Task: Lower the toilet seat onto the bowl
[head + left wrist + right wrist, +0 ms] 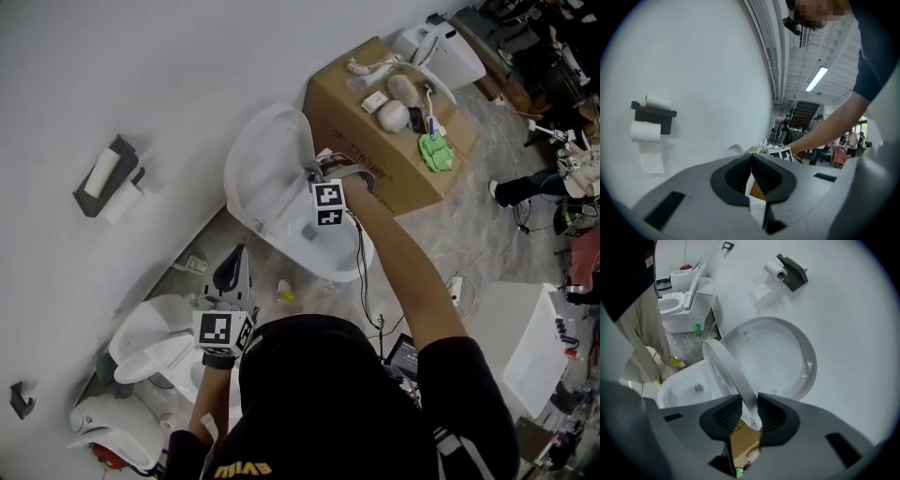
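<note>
The white toilet stands by the wall with its lid (267,159) upright against it. In the right gripper view the seat (725,365) tilts forward, away from the lid (785,357) and above the bowl (670,383). My right gripper (749,416) is shut on the seat's front rim, which runs between the two dark pads. The head view shows this gripper (319,173) over the bowl (339,264), pointing steeply down. My left gripper (751,161) is shut with nothing in it, held near the person's body (234,267), away from this toilet.
A toilet paper holder (105,178) hangs on the wall left of the toilet. A cardboard box (375,141) carrying small items stands close on its right. A second toilet (155,347) sits at lower left, and cables lie on the floor. People stand far off in the left gripper view.
</note>
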{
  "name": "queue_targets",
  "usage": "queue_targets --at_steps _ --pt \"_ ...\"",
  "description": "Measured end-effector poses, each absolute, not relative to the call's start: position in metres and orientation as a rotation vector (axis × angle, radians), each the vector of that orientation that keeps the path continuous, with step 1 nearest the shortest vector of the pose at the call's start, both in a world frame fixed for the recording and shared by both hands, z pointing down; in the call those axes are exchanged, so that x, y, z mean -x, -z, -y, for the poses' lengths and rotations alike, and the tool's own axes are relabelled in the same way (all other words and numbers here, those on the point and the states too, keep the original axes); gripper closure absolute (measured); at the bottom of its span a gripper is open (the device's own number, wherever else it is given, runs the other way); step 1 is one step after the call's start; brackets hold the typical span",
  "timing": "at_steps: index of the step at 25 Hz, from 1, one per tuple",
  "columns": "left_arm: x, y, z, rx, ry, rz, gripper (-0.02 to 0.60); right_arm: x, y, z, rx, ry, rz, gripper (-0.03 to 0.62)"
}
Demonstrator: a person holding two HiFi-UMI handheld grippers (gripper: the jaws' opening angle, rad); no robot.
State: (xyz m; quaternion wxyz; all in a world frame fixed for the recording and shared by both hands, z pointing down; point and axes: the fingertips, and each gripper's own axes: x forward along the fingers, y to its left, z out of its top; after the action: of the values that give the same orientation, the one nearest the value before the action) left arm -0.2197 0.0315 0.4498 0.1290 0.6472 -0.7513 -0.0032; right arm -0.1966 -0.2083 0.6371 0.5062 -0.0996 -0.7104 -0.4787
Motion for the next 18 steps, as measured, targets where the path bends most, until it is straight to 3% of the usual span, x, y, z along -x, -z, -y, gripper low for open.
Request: queue_targets --at_steps 18 --pt "0.202 -0.447 -0.027 -1.963 -0.072 2.120 0.569 0.146 -0.647 0.199 0.206 1.169 1.714 0.490"
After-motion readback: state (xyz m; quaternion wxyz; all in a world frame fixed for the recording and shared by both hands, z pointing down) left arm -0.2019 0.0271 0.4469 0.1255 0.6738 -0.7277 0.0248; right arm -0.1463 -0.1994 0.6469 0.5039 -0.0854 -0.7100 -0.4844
